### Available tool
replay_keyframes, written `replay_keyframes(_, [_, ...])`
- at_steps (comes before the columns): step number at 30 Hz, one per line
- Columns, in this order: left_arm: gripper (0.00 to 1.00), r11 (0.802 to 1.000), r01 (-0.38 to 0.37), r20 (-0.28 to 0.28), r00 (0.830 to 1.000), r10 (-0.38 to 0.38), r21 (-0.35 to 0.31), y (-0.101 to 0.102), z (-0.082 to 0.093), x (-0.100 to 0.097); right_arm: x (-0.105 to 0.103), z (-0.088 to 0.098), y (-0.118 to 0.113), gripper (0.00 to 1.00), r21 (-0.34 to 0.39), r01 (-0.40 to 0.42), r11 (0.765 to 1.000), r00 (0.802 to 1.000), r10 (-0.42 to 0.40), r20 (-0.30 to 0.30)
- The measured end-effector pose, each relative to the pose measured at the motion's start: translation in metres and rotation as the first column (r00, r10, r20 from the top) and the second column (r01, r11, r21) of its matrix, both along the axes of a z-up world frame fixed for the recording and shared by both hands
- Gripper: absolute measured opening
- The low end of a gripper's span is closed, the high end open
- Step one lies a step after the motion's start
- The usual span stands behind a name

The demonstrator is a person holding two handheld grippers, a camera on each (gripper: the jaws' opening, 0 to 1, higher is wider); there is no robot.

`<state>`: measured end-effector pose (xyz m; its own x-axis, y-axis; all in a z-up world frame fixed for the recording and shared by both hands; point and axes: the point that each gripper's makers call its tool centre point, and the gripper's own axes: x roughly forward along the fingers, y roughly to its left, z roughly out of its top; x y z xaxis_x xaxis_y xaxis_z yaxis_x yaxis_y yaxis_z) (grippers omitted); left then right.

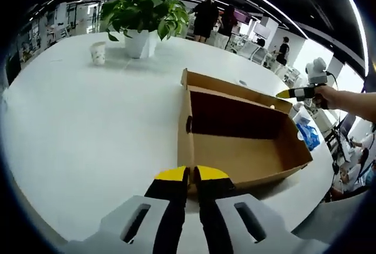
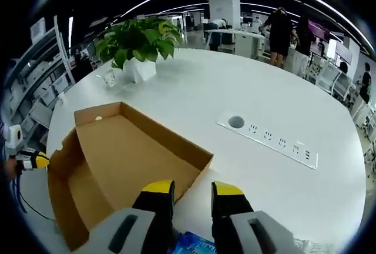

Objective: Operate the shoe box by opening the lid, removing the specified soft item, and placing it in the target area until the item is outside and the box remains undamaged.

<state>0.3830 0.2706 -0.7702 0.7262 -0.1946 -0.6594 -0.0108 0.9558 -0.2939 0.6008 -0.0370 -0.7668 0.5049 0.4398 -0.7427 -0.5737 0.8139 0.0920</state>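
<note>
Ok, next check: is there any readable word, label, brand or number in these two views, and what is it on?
No text can be read in either view.
Cardboard box: plain brown, no print visible.
White cup beside the potted plant: a faint mark, too small to read.
Socket strip set in the table: no legible labels.
Blue item at the right tool: pattern blurred, unreadable.

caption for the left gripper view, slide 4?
Left gripper, jaws nearly shut, at the open, empty cardboard box on the white table.
</note>
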Motion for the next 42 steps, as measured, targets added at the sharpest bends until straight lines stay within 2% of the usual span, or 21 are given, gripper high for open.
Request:
replay_keyframes(7, [0.03,0.999,-0.032,-0.005,0.999,0.031,-0.03,-0.003,0.0,-0.003,0.001,-0.009,0.006,0.17,0.035,0.036,0.999,0.999,-0.035,-0.04])
replay_keyframes(9, [0.03,0.999,-0.033,-0.006,0.999,0.033,-0.031,-0.005,0.001,-0.004,0.0,-0.013,0.009,0.16,0.05,0.054,0.997,0.996,-0.05,-0.073])
replay_keyframes(12, [0.02,0.999,-0.033,-0.008,0.999,0.033,-0.028,-0.006,0.001,-0.004,0.001,-0.017,0.011,0.08,0.053,0.075,0.996,0.993,-0.07,-0.096])
replay_keyframes(19, [0.02,0.998,-0.05,0.001,0.999,0.05,-0.042,-0.008,0.003,-0.006,0.0,-0.016,0.008,0.04,0.056,0.134,0.989,0.986,-0.128,-0.11])
replay_keyframes(22, [0.02,0.998,-0.053,-0.002,0.999,0.053,-0.044,-0.009,0.003,-0.006,0.0,-0.009,0.006,0.0,0.07,0.153,0.986,0.983,-0.145,-0.11])
replay_keyframes(26, [0.02,0.997,-0.059,-0.011,0.998,0.059,-0.057,-0.011,0.003,-0.007,0.004,-0.002,0.005,0.0,0.093,0.165,0.982,0.983,-0.156,-0.098])
replay_keyframes(42, [0.02,0.994,-0.079,-0.005,0.997,0.079,-0.07,-0.01,0.003,-0.007,-0.003,0.021,0.008,0.0,0.128,0.134,0.983,0.991,-0.132,-0.026])
